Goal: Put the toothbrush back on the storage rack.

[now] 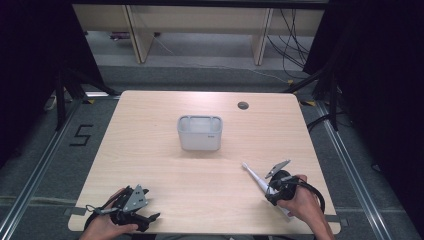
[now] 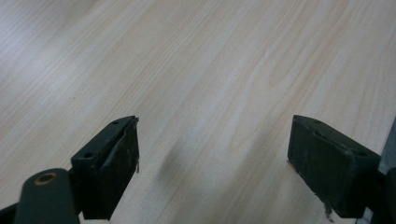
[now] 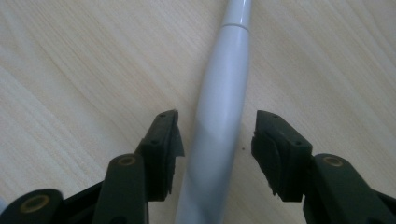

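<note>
The long white plastic electric toothbrush [image 1: 256,178] lies flat on the pale wood tabletop [image 1: 165,165] at the lower right of the high view, its long axis running from the brush head at upper left down toward the person's right hand. The right gripper [image 3: 217,140] sits astride its handle: in the right gripper view the white body [image 3: 219,112] runs up the middle of the frame between the jaws, which stand part-open, a gap on each side, gripping nothing. Closing should catch it crosswise. The left gripper [image 1: 134,210], at the lower left, has wide-open, empty jaws. The grey plastic rectangular bin [image 1: 200,133] stands mid-frame.
</note>
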Demonstrator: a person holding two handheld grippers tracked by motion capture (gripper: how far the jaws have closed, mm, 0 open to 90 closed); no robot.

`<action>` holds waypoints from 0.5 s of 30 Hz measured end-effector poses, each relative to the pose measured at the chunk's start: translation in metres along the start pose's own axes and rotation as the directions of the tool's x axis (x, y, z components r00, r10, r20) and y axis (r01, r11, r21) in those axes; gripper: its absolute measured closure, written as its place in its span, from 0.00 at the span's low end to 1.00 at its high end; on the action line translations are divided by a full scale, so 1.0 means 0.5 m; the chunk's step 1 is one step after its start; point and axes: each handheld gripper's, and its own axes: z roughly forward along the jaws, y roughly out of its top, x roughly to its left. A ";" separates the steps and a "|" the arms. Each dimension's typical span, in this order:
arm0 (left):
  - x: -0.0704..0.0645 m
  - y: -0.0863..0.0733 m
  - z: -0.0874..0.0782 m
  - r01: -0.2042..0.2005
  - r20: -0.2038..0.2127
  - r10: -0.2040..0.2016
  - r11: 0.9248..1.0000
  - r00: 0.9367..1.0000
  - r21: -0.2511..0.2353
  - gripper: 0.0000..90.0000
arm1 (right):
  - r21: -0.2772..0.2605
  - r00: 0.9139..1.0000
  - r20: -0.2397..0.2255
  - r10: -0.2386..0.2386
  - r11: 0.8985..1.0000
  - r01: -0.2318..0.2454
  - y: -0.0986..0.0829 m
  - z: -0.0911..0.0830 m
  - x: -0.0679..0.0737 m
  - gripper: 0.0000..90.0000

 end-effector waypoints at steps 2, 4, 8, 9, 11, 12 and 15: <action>0.000 0.000 0.000 0.000 0.002 0.000 1.000 1.000 0.000 0.18 | 0.006 1.000 -0.012 -0.010 1.000 0.010 0.006 0.005 -0.002 0.60; 0.000 0.000 0.000 0.001 -0.001 -0.001 1.000 1.000 0.002 0.18 | 0.016 1.000 -0.025 0.007 1.000 -0.007 0.008 0.006 -0.002 0.62; 0.001 0.000 0.000 -0.004 -0.001 0.004 1.000 1.000 0.002 0.18 | 0.033 0.999 -0.040 -0.016 0.999 0.017 0.015 0.013 -0.012 0.67; -0.001 -0.001 0.001 0.016 0.002 -0.016 1.000 1.000 -0.002 0.18 | 0.046 0.999 -0.039 0.004 0.999 -0.002 0.016 0.013 -0.011 0.67; -0.001 0.000 0.000 0.000 -0.010 0.000 1.000 1.000 -0.003 0.18 | 0.061 0.999 -0.039 -0.005 0.998 0.008 0.019 0.016 -0.010 0.69; 0.001 0.000 0.000 -0.010 -0.010 0.010 1.000 1.000 0.004 0.18 | 0.068 0.999 -0.039 -0.020 0.997 0.023 0.020 0.017 -0.009 0.69; 0.000 0.000 0.000 -0.002 -0.015 0.002 1.000 1.000 0.004 0.18 | 0.088 0.998 -0.047 -0.030 0.996 0.034 0.024 0.019 -0.009 0.73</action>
